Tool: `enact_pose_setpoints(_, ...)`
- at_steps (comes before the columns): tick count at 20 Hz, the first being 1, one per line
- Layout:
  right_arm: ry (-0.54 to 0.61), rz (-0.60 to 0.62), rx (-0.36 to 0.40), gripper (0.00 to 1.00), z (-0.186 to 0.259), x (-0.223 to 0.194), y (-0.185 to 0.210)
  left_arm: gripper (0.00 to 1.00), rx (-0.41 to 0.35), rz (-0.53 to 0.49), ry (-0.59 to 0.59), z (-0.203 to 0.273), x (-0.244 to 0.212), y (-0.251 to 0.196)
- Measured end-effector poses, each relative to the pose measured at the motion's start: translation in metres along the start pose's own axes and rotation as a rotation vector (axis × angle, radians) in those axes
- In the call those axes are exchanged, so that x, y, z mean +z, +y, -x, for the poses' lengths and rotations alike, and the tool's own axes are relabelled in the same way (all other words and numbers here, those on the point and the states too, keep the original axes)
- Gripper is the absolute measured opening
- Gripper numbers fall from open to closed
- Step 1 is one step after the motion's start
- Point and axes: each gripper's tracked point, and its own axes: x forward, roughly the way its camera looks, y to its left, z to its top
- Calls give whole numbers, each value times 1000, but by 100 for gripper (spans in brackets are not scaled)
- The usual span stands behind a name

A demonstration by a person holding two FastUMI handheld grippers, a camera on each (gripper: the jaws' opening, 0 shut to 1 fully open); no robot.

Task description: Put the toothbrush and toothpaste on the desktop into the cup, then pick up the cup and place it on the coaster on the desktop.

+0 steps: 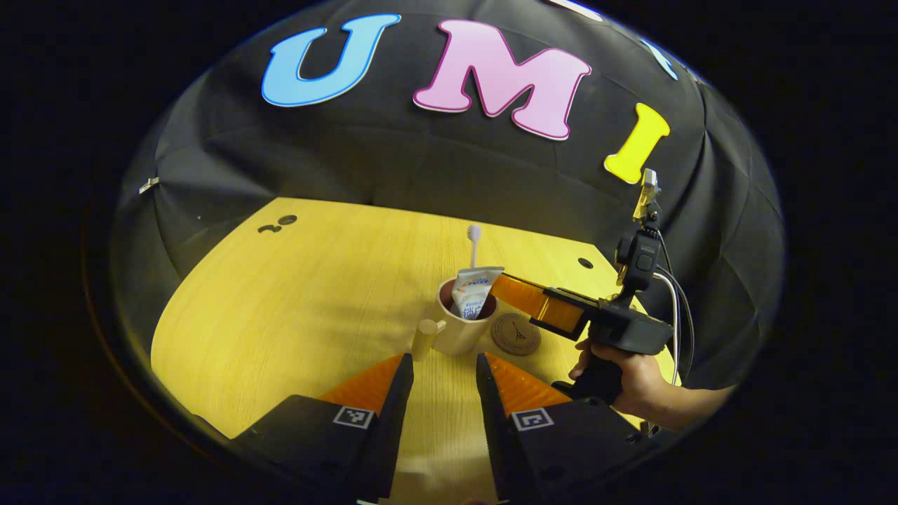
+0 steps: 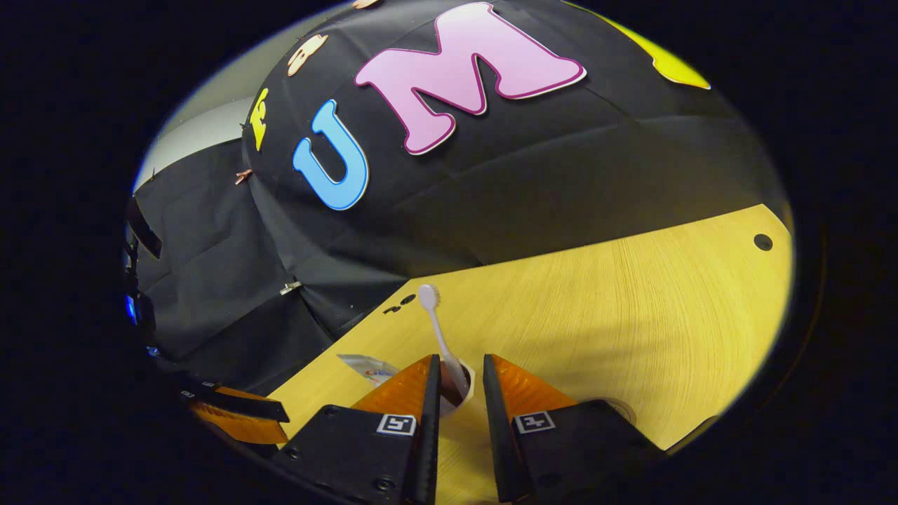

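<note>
My right claw (image 1: pixel 501 286) reaches over the cup (image 1: pixel 463 328), its 2 fingers narrow around the rim with the toothbrush (image 2: pixel 440 335) between them; whether they press, I cannot tell. Toothpaste (image 1: pixel 474 290) stands inside too. My left claw (image 1: pixel 444 365) waits just short of the cup, part open, empty. The coaster (image 1: pixel 515 334) lies beside the cup, under my right claw. A one-sided lift could tip the cup onto the desk (image 1: pixel 302 294).
</note>
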Motion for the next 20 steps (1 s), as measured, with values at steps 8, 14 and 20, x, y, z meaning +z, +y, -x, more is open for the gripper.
enact_pose_setpoints(8, 73, -81, -23, 69, 60, -23, 9, 57, -111, -212, 202, -26, -1, 5)
enact_pose_setpoints(14, 129, -145, -42, 88, 108, -37, 6, 57, -122, -371, 349, -66, 7, 25)
enact_pose_setpoints(20, 190, -292, -155, 96, 150, -62, -28, 57, -188, -464, 530, -101, -16, 18)
